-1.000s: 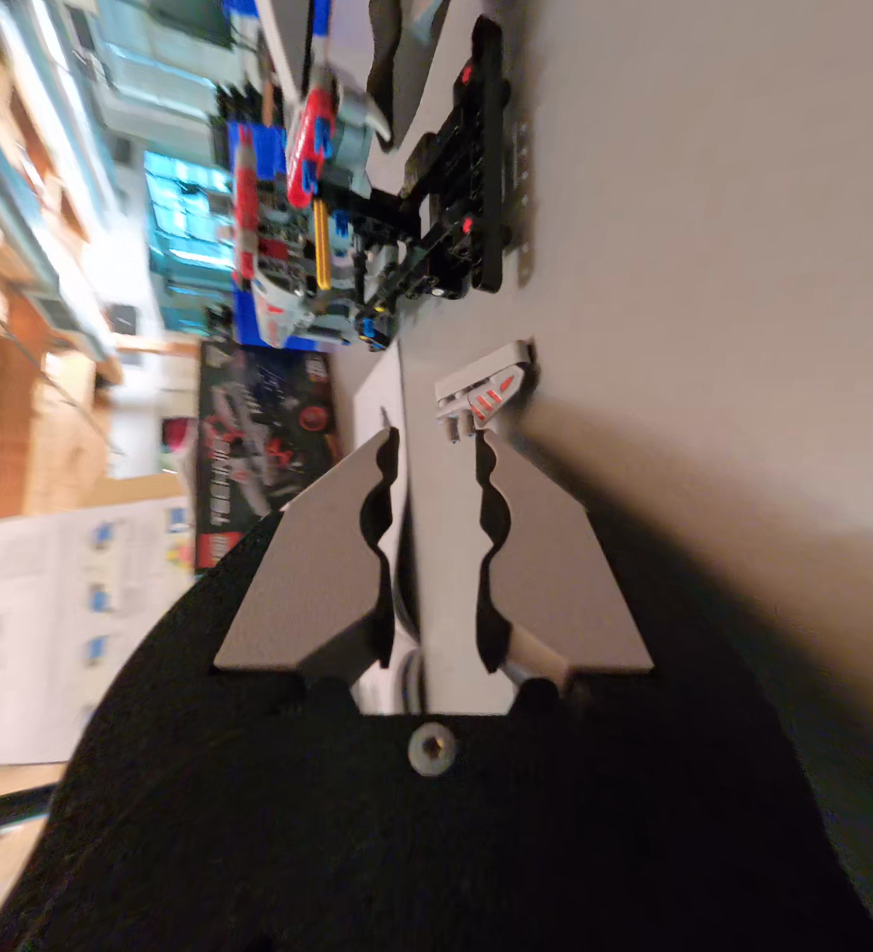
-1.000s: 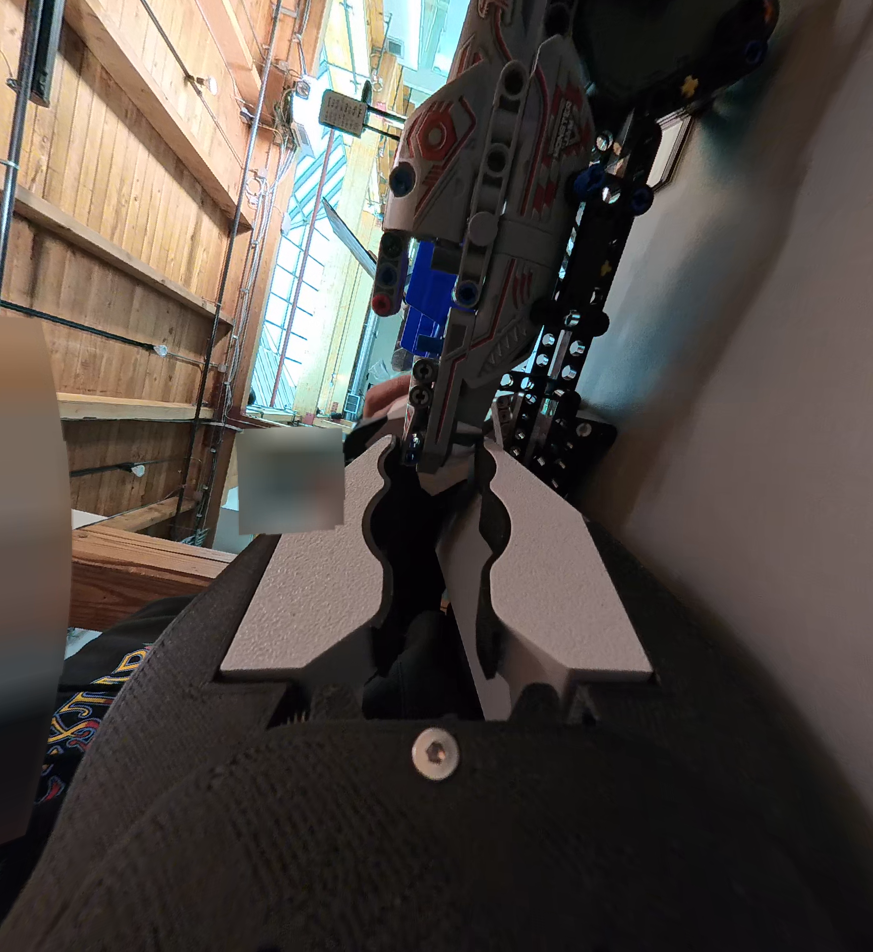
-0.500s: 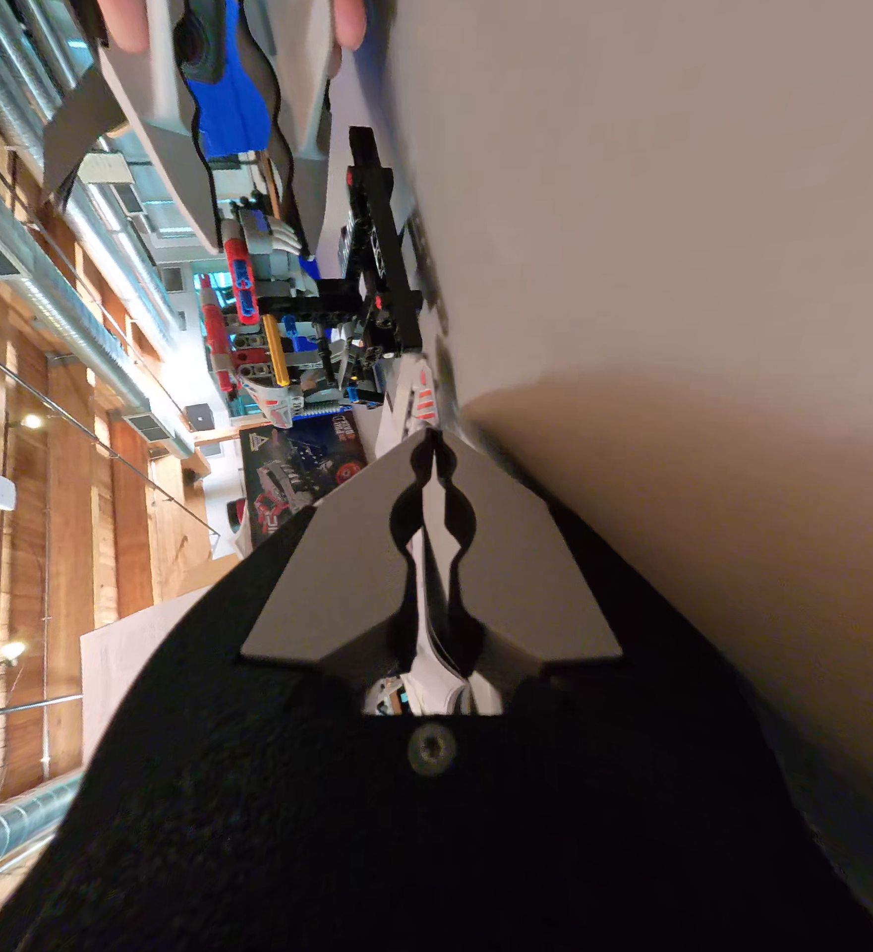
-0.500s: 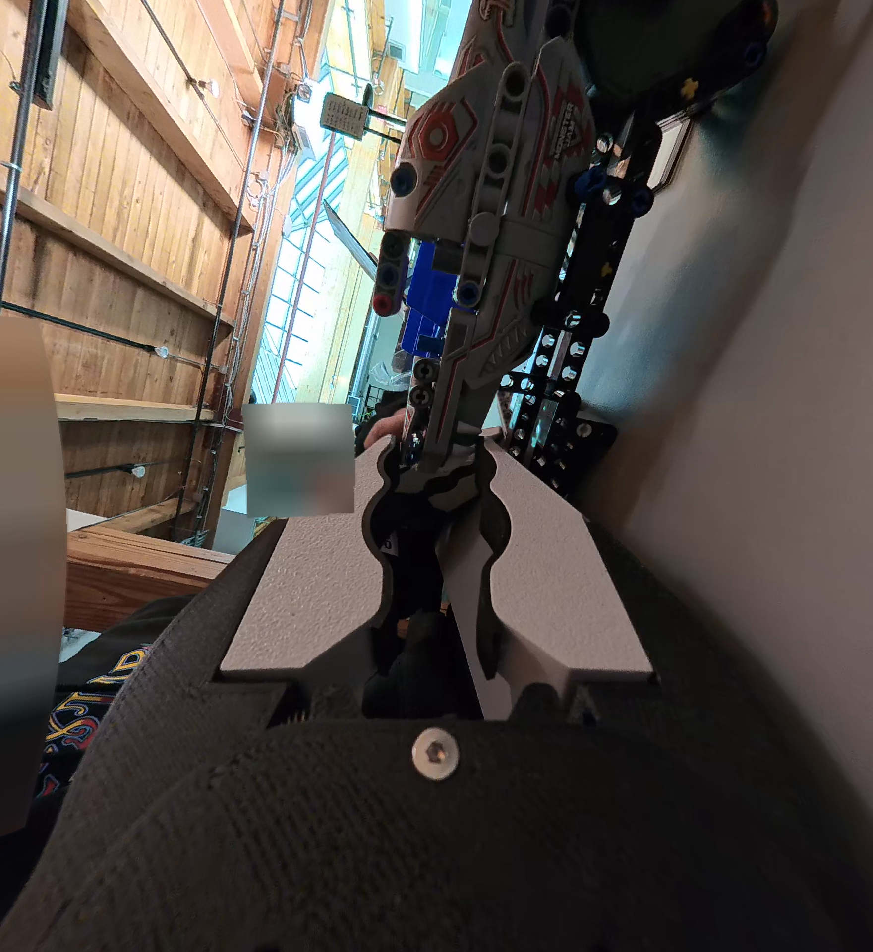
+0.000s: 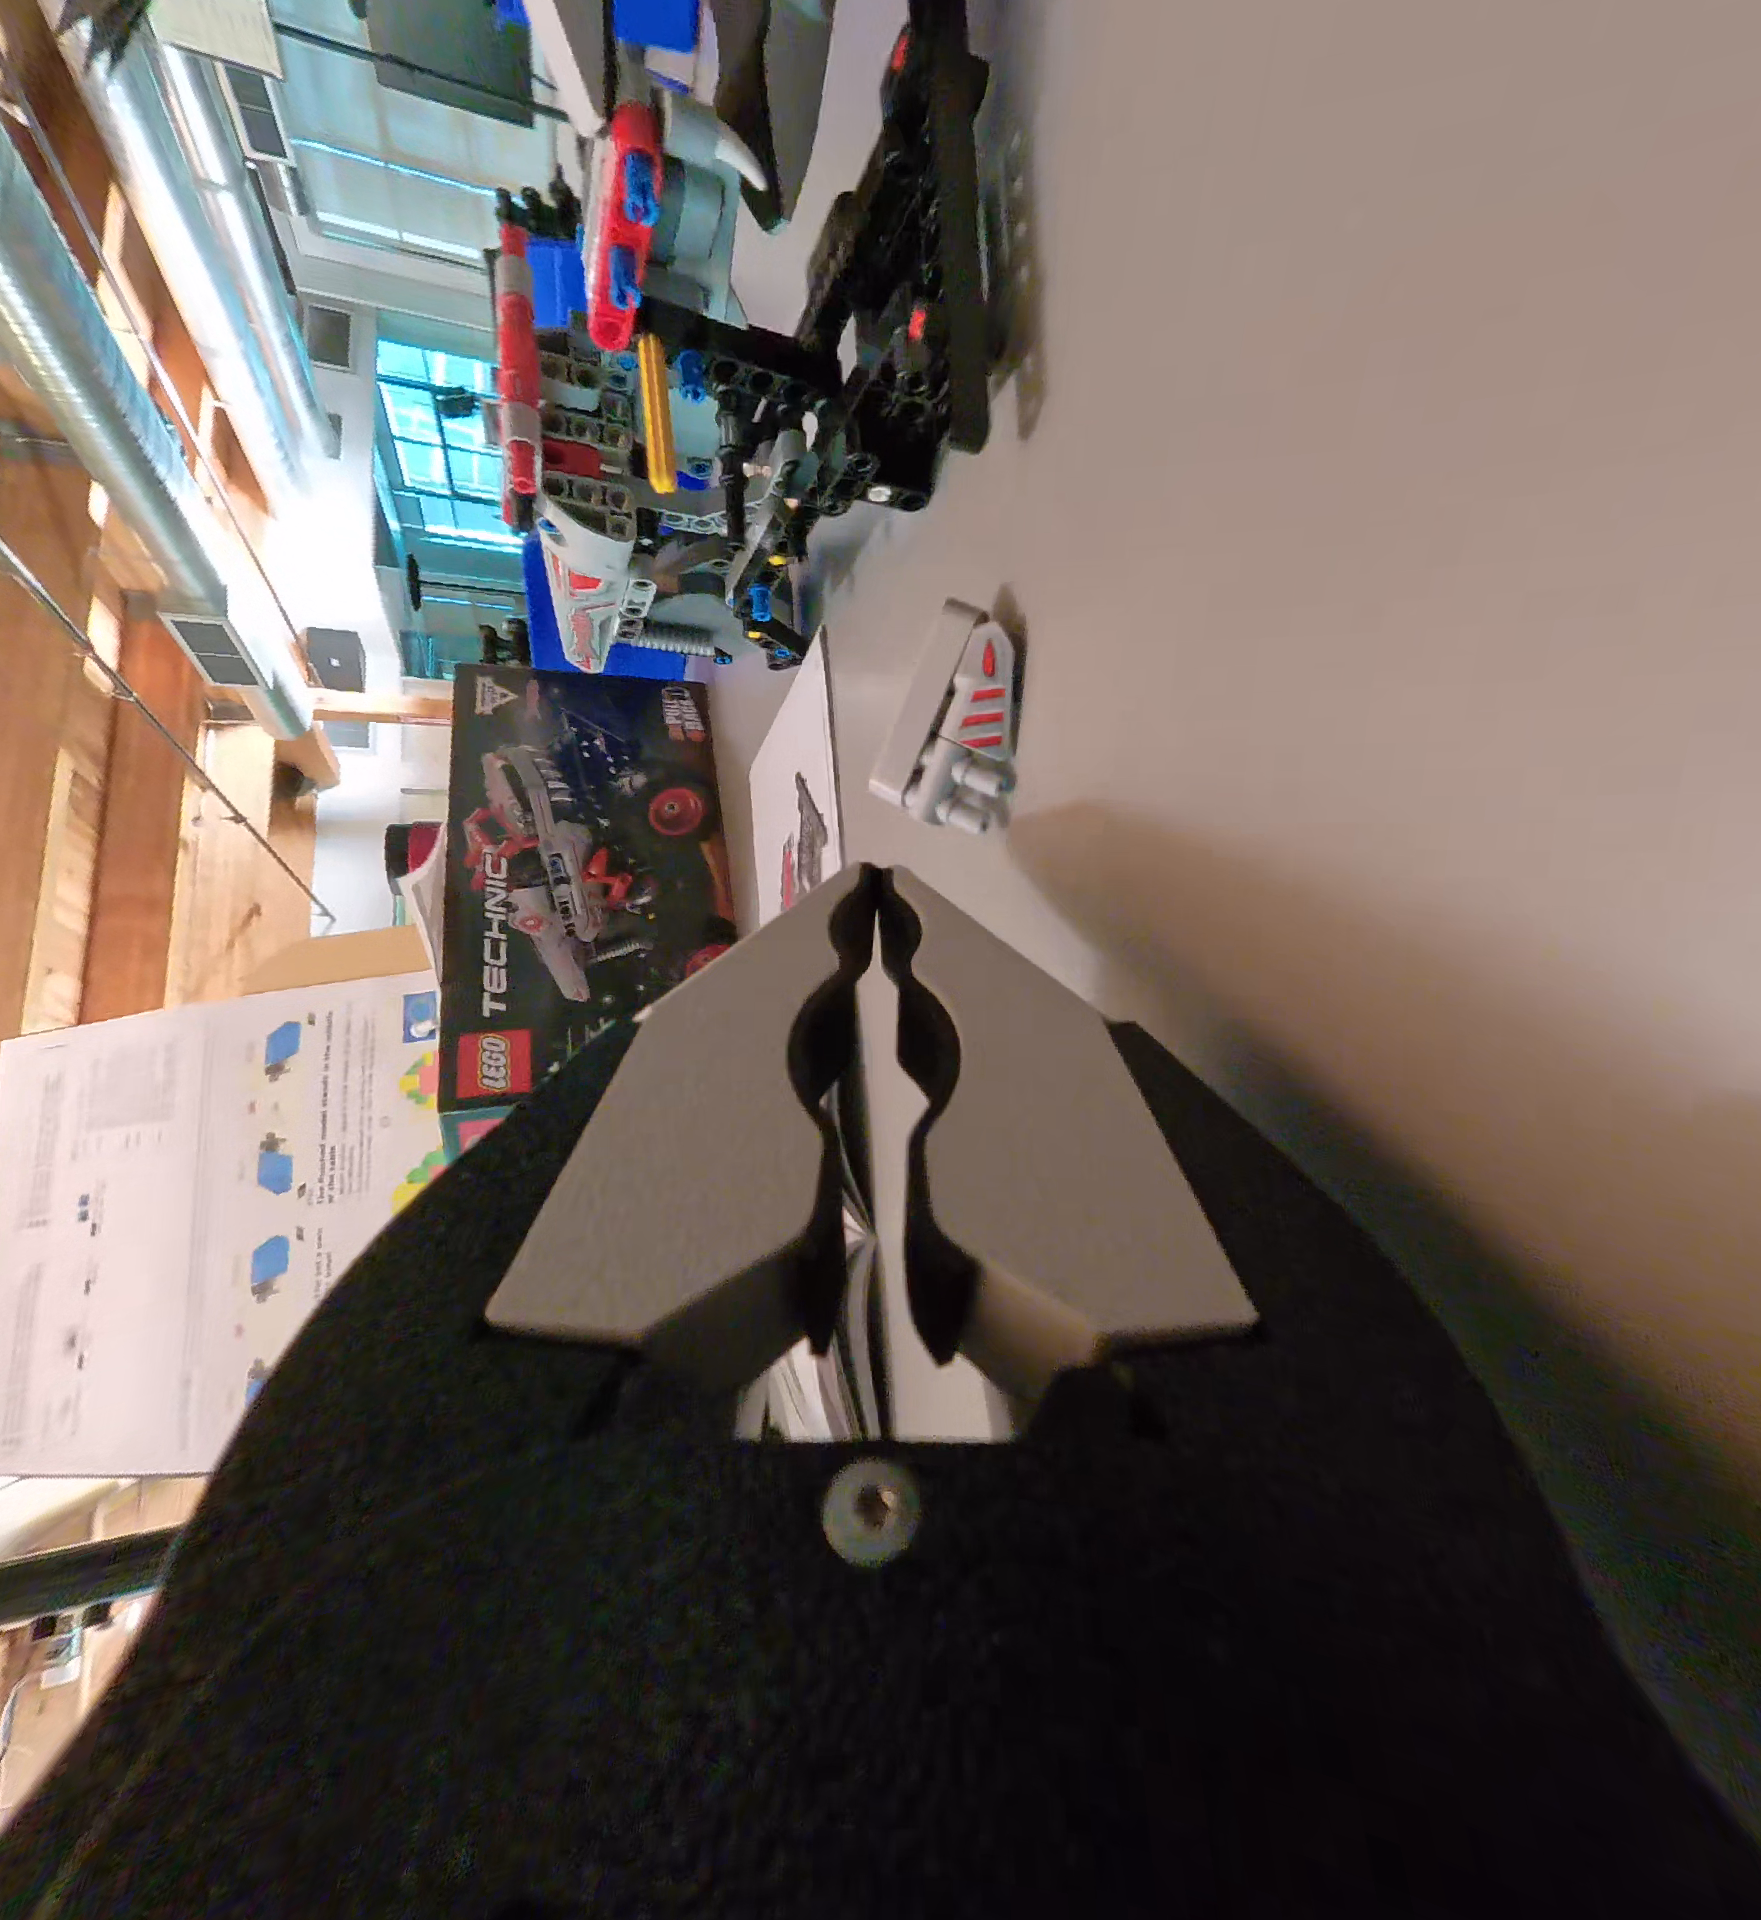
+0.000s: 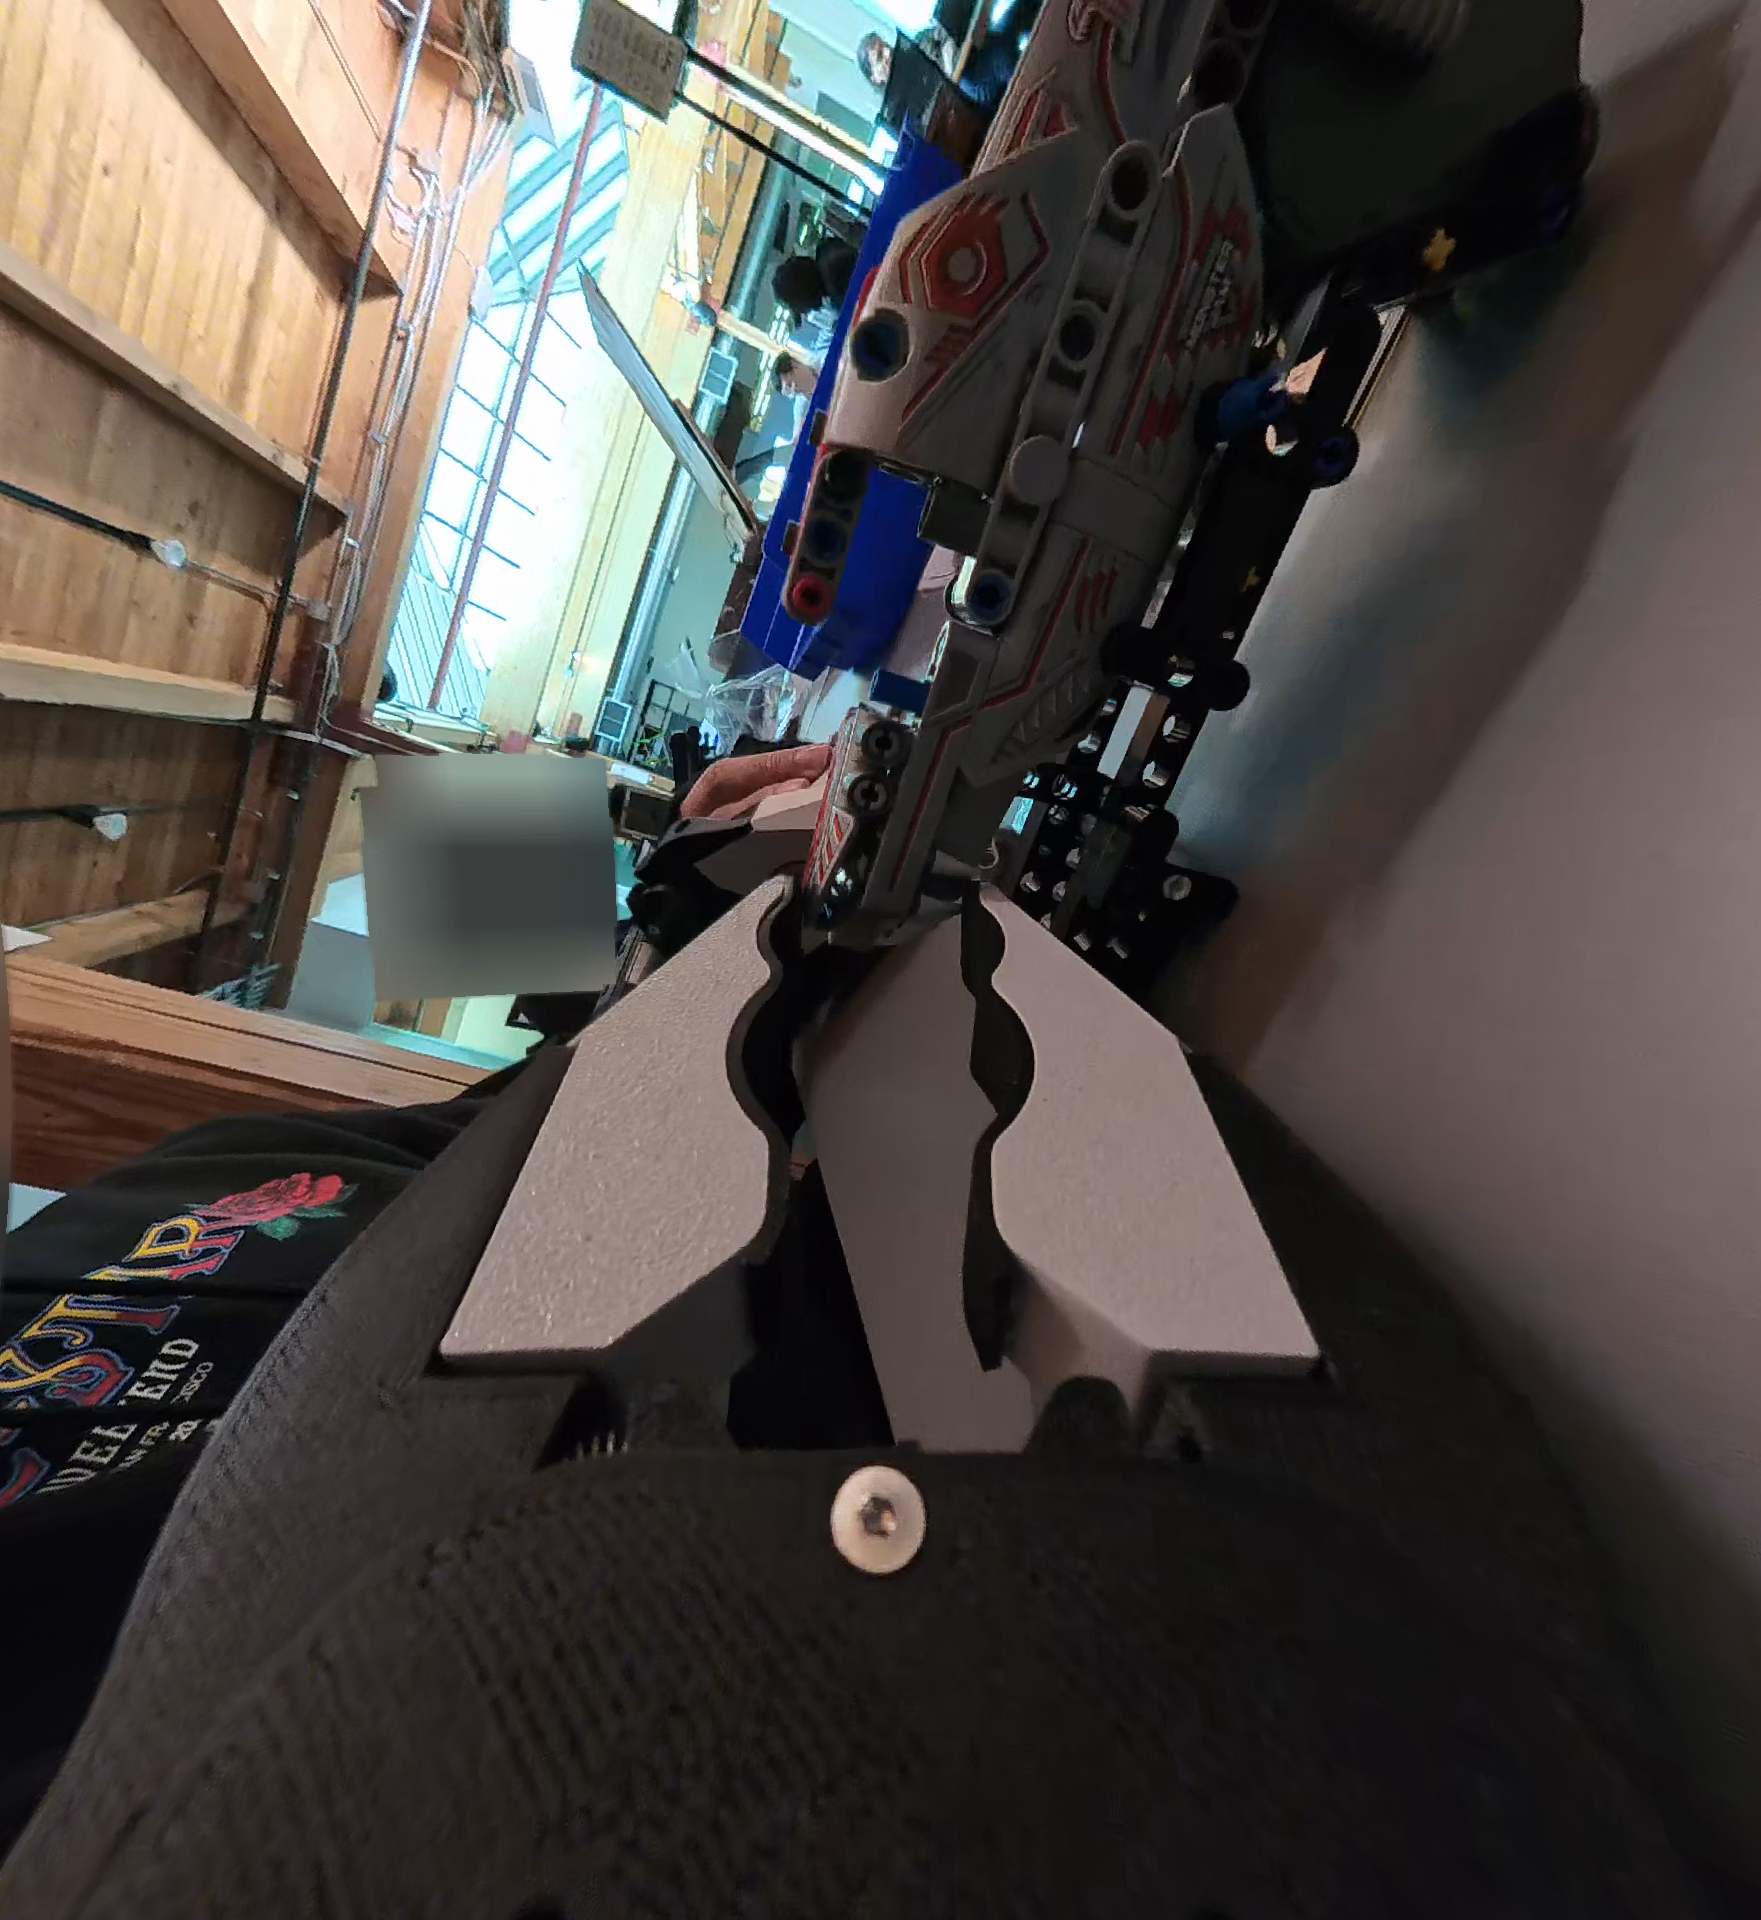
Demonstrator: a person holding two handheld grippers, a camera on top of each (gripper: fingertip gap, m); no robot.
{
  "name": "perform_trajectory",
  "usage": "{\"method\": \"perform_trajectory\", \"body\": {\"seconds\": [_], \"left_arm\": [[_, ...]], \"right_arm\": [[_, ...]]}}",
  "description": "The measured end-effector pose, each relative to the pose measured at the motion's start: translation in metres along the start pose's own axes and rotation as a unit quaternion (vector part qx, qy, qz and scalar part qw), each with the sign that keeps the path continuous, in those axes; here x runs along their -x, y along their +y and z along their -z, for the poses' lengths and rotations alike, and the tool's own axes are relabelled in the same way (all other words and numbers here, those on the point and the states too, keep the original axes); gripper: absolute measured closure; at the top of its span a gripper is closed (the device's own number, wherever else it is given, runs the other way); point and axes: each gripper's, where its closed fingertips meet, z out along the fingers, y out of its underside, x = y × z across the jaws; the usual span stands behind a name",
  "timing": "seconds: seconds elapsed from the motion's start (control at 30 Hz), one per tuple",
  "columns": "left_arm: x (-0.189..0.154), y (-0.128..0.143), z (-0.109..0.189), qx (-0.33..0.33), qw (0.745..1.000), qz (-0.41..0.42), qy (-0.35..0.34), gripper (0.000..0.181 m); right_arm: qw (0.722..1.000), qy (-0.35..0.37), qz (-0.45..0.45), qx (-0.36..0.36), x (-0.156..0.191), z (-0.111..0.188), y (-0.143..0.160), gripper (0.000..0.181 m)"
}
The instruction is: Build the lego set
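Note:
The part-built lego model (image 5: 710, 416), with black frame, grey panels and red, blue and yellow parts, stands on the grey table (image 5: 1427, 468). A loose grey panel with red stripes (image 5: 954, 727) lies on the table just beyond my left gripper (image 5: 871, 883), which is shut and empty. In the right wrist view my right gripper (image 6: 881, 904) is shut on the lower end of the model's grey and red side panel (image 6: 1021, 499) and holds it against the table (image 6: 1582, 935). The left gripper and a hand (image 6: 751, 774) show behind the model.
The lego box (image 5: 585, 883) stands at the table's far side, with an open instruction booklet (image 5: 803, 769) lying beside it. A printed sheet (image 5: 180, 1226) hangs beyond the box. A person in a black printed shirt (image 6: 159, 1299) sits close to the right gripper. About 12 centimetres separates my left fingertips from my right.
My left gripper went from open to shut, pushed up to the loose panel, then drew back empty. The panel lies turned on the table. My right gripper kept its hold on the model.

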Motion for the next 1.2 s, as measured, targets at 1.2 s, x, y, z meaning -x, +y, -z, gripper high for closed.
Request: {"method": "perform_trajectory", "body": {"seconds": [1.2], "left_arm": [[0.053,-0.003,-0.143,-0.078,0.884,0.356,0.292,0.12]], "right_arm": [[0.546,0.432,0.716,0.037,-0.01,0.048,-0.027,0.147]]}}
